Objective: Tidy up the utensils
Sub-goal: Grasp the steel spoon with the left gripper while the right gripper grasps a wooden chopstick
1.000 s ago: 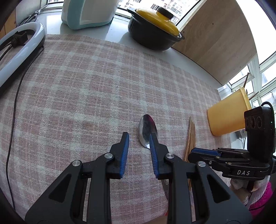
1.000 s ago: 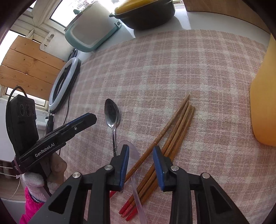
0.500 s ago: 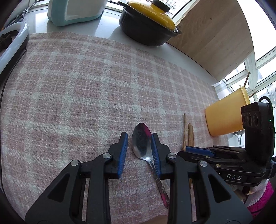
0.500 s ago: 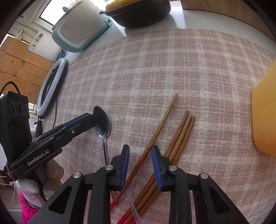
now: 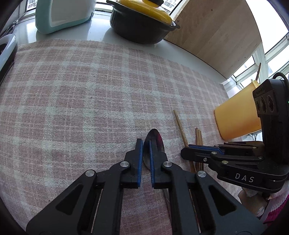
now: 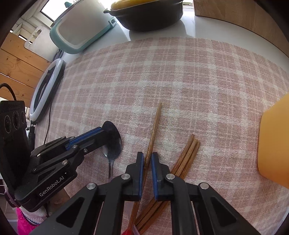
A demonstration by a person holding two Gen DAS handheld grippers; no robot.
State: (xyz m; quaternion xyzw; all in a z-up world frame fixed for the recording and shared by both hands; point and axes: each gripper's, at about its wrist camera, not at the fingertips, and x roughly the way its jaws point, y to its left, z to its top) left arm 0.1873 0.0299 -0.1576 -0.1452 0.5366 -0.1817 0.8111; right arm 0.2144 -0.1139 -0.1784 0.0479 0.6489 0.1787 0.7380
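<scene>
Our left gripper [image 5: 146, 142] has its blue-padded jaws drawn nearly together over the bowl of the shiny metal spoon [image 5: 155, 144], which lies on the pink-and-white checked cloth [image 5: 81, 94]. We cannot tell whether the pads actually pinch the bowl or only straddle its left edge; the spoon's handle runs back toward six o'clock under the right finger.

Our right gripper [image 6: 147, 156] has its jaws narrowed around the single brown wooden chopstick [image 6: 155, 124], with the stick passing between the blue pads and its tip pointing to twelve o'clock. The pads sit just beside the shaft on both sides, but contact is not clear. From the right wrist, the left gripper [image 6: 108, 129] comes in from nine o'clock, its finger lying across the spoon [image 6: 112, 150].

At about two o'clock of the right jaws lies a bundle of three more brown wooden chopsticks [image 6: 189, 150], side by side and slanted, apart from the single one at their tips. Beyond these, at three o'clock, stands the orange plastic cup [image 6: 274, 144]. At the cloth's far edge, around twelve o'clock, sits a black pot with a yellow lid [image 5: 142, 19]; at eleven o'clock is a teal-and-white appliance [image 5: 63, 14], and at ten o'clock a white ring light [image 6: 45, 92].
</scene>
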